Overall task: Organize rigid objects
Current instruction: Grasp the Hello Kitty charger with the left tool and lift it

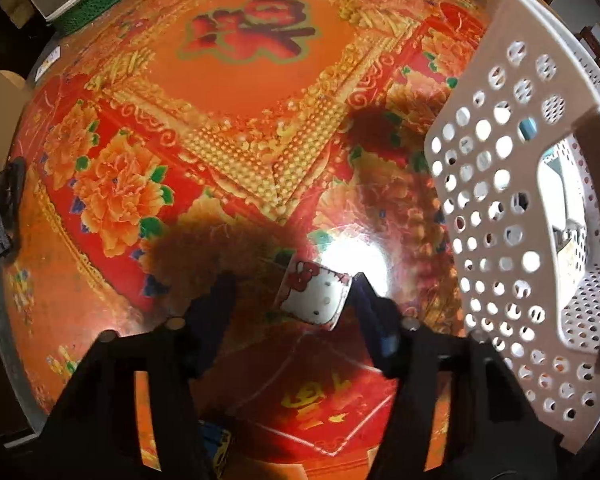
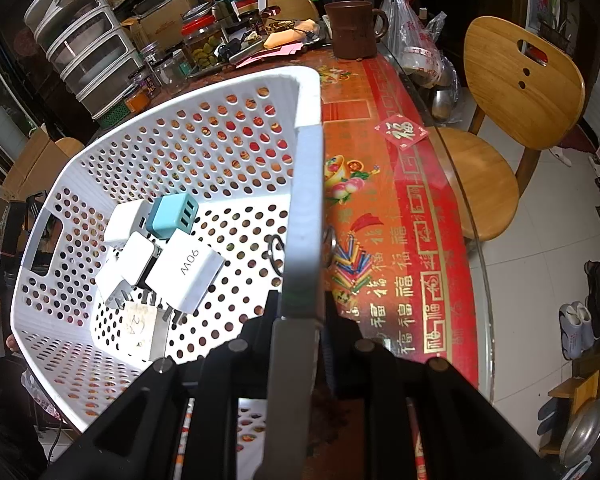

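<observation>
Several white and teal plastic chargers (image 2: 168, 248) already lie in the white perforated basket (image 2: 236, 120), whose rim the right tool (image 2: 300, 312) clamps. The left tool (image 1: 296, 292) stands around a small cartoon-printed white cube (image 1: 314, 298) on the worktop (image 1: 236, 80), one pad touching, not yet clamped.

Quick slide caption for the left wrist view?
Left gripper around a Hello Kitty charger on the red tablecloth, beside the white perforated basket.

You are seeing glossy tabletop (image 1: 240, 80) showing red-orange ground, gold peonies, gold beaded borders. Small white charger block (image 1: 314, 300) wearing red-bowed cartoon cat print. Perforated white plastic basket (image 2: 236, 92) carrying round-hole pattern. Inside: teal charger cube (image 2: 172, 216), white charger block lettered grey (image 2: 186, 276). Pale wooden chair (image 2: 516, 80) looking honey-toned.
</observation>
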